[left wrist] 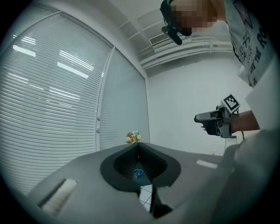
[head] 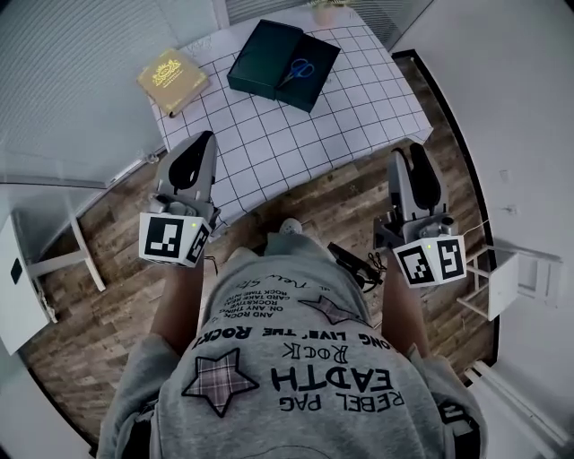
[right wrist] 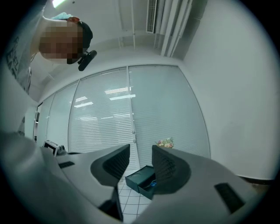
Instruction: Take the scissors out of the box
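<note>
A dark teal box [head: 309, 67] lies open on the far part of the table, with its lid [head: 265, 56] beside it on the left. Blue-handled scissors [head: 296, 70] lie inside the box. In the left gripper view the scissors [left wrist: 138, 173] show through a gap behind the touching tips of my left gripper [left wrist: 138, 146]. In the head view both grippers hang near the person's body, short of the table: left gripper [head: 204, 139] shut and empty, right gripper [head: 408, 152] open and empty. Between the parted jaws of the right gripper [right wrist: 141, 153] the box [right wrist: 142, 179] shows far off.
A white grid-pattern cloth [head: 296, 134] covers the table. A yellow book [head: 172, 79] lies at its left corner and a small flower bunch [head: 325, 7] stands at the far edge. A white stool [head: 502, 278] stands on the wooden floor at the right.
</note>
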Demonstrator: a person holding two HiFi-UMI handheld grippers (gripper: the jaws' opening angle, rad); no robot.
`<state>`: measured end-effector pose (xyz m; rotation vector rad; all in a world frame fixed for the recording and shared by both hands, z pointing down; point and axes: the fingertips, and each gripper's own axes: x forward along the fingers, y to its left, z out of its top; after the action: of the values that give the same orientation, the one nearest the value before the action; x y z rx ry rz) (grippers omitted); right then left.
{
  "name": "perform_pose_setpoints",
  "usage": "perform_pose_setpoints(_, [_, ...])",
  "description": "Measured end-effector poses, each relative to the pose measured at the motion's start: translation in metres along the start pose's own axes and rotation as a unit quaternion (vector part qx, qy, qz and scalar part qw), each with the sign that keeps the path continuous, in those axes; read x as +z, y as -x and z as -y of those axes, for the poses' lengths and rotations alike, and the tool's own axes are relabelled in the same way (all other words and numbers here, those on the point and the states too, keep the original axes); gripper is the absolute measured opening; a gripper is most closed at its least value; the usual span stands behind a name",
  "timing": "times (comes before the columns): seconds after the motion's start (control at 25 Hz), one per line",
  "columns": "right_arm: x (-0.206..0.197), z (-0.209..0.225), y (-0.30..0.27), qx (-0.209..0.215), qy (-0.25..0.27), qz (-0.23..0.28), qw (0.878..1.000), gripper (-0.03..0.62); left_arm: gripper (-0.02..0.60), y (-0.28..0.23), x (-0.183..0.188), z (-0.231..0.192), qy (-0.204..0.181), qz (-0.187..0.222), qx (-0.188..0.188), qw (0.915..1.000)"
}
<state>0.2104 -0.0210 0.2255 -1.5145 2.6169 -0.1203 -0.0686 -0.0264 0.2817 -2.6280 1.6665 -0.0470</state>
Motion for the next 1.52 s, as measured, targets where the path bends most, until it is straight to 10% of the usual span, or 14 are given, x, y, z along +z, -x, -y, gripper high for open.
perform_pose_setpoints(1.52, [-0.022, 0.033, -0.147, 0.01, 0.003, -0.031, 0.999, 0.138, 0.009, -0.108, -0.02, -0.08, 0.021, -0.008, -0.015, 0.9996])
